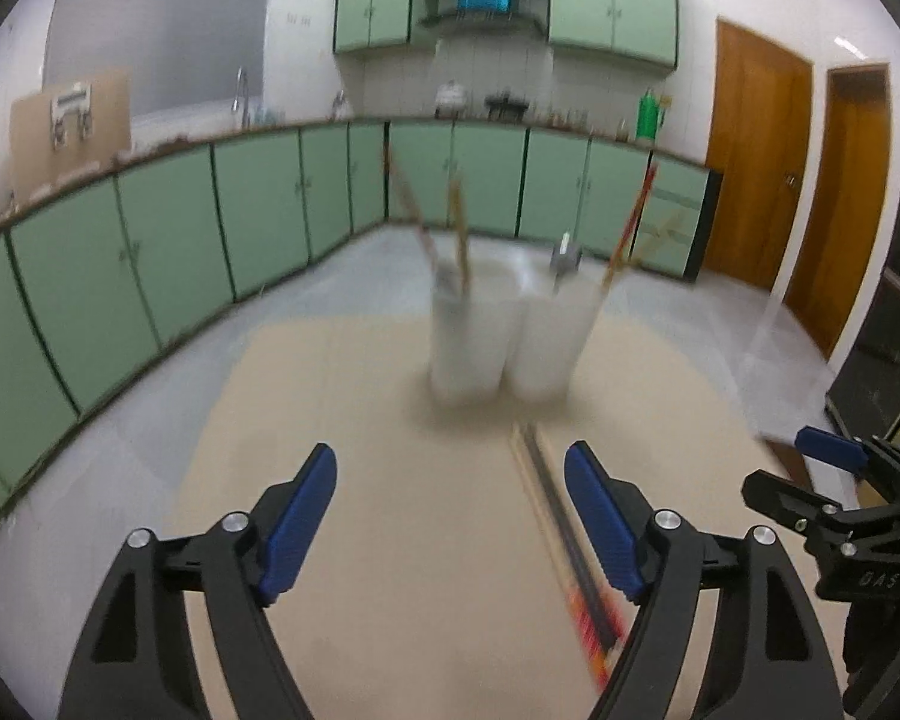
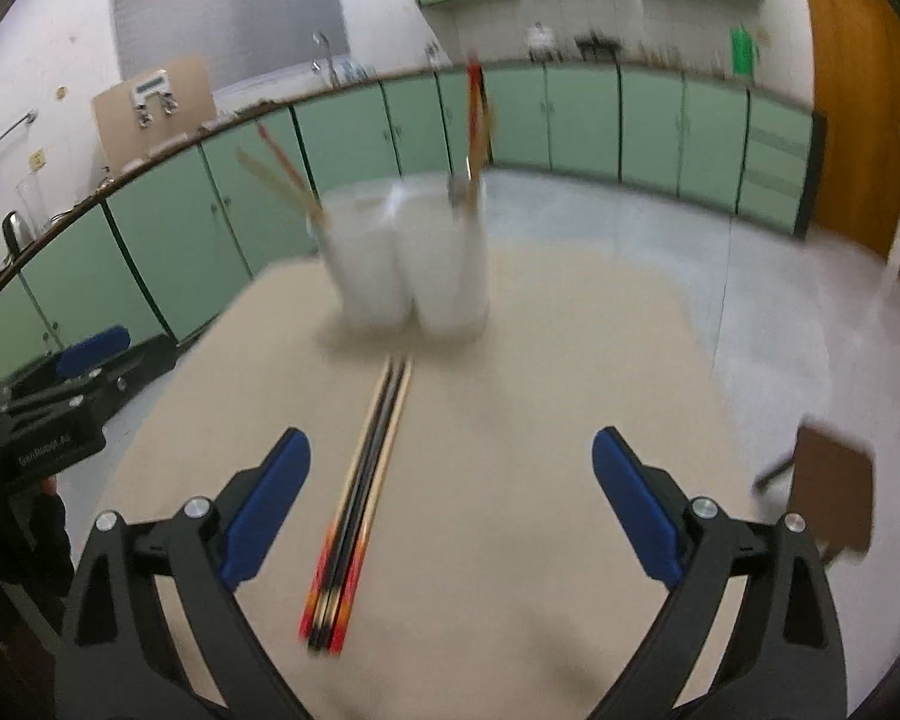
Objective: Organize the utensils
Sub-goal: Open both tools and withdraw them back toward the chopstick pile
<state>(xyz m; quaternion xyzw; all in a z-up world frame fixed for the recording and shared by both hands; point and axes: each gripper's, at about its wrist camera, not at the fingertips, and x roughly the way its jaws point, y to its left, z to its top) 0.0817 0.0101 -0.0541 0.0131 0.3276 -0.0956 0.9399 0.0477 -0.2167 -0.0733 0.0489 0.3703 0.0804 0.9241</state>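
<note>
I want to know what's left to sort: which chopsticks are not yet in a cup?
The bundle of chopsticks lying flat on the table, in front of the two white cups. The others stand upright inside the cups.

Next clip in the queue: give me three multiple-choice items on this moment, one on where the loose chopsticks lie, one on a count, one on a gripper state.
1. Where does the chopstick bundle lie?
A. Flat on the table, in front of the cups
B. Inside a cup
C. On the floor

2. How many white cups stand on the table?
A. One
B. Two
C. Four

3. How is the right hand-held gripper?
A. Shut on the bundle
B. Shut on nothing
C. Open, holding nothing

Key: 1 A, the bundle lies flat on the tabletop, pointing toward the cups. 2 B, the left cup and right cup stand side by side. 3 C, its blue pads are wide apart with bare table between them.
</note>
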